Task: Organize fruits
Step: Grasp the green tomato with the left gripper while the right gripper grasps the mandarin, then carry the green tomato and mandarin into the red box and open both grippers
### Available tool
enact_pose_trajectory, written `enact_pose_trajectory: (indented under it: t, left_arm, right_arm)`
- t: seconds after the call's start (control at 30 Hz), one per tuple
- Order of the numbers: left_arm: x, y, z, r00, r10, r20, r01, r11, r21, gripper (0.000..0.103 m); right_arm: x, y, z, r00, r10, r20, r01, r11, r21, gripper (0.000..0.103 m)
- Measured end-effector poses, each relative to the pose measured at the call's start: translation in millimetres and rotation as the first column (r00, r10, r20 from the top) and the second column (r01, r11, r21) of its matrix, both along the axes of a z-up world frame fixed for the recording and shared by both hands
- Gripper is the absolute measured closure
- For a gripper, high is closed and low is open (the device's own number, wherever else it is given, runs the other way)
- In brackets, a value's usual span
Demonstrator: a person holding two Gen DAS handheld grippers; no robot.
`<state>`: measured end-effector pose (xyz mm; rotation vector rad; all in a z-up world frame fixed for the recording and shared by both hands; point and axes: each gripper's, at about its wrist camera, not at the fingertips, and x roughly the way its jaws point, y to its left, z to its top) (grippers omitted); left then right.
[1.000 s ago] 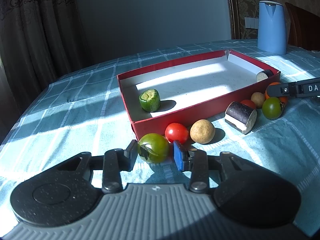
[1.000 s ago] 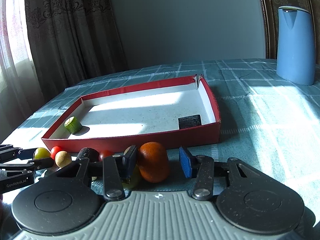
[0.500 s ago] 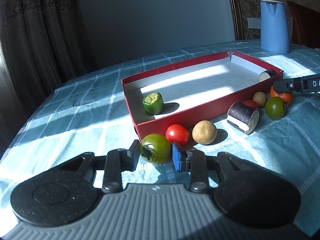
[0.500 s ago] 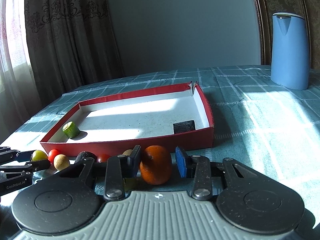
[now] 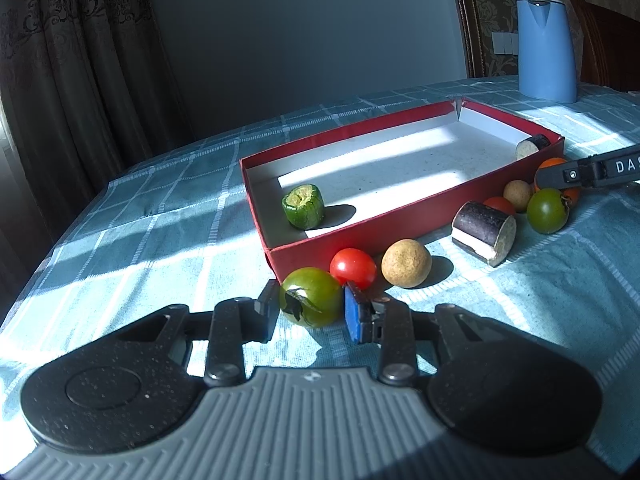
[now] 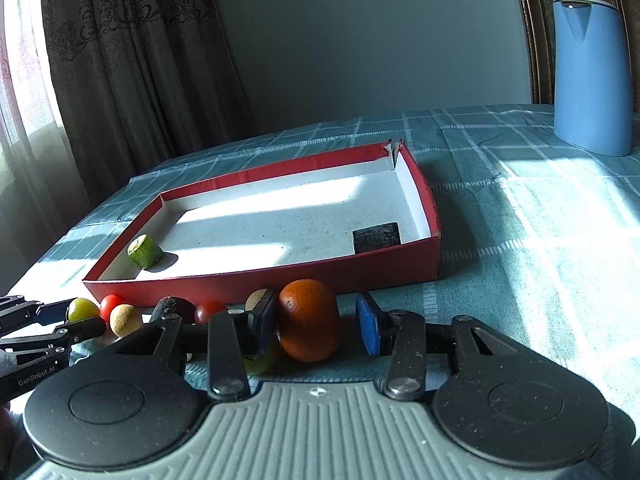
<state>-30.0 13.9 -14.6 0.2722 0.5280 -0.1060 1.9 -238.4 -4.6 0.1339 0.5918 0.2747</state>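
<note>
L claw [image 5: 310, 312] clamped on green tomato [image 5: 311, 297]; my R claw [image 6: 316, 322] closing round orange [image 6: 309, 325], blue pad not touching yet.

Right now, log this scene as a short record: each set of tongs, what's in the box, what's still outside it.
left tongs: shut on the green tomato, which sits on the cloth in front of the red box
right tongs: closing around the orange, with a gap on the orange's right side
in box: green squash piece, dark eggplant piece
outside box: red tomato, tan round fruit, eggplant chunk
background: blue jug
</note>
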Motion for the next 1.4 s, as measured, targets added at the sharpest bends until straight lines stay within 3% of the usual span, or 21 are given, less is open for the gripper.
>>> enact_pose_trajectory:
  t: [0.1, 0.6, 0.93, 1.07, 1.4]
  left_arm:
    - [-2, 0, 0, 1.000, 0.012, 0.019, -0.012, 1.000, 0.009, 0.072]
    - [-5, 1, 1, 0.999, 0.020, 0.038, -0.020, 1.000, 0.005, 0.072]
    - [-12, 6, 5, 0.994, 0.053, 0.093, -0.051, 0.998, -0.026, 0.072]
    - [-7, -2, 7, 0.994, 0.066, 0.090, -0.067, 0.998, 0.001, 0.072]
    - [25, -44, 24, 0.993, -0.006, 0.120, 0.003, 1.000, 0.026, 0.072]
  right_arm:
    - [-9, 10, 3, 0.999, 0.009, 0.045, -0.006, 0.998, -0.059, 0.071]
    - [-17, -4, 8, 0.995, -0.045, 0.094, 0.048, 0.999, -0.026, 0.071]
    - [-31, -5, 14, 0.978, -0.077, 0.192, 0.089, 0.995, -0.053, 0.071]
    - [-34, -3, 16, 0.973, -0.083, 0.215, 0.099, 0.993, -0.066, 0.071]
    - [-34, 1, 16, 0.970, -0.079, 0.230, 0.101, 0.991, -0.085, 0.071]
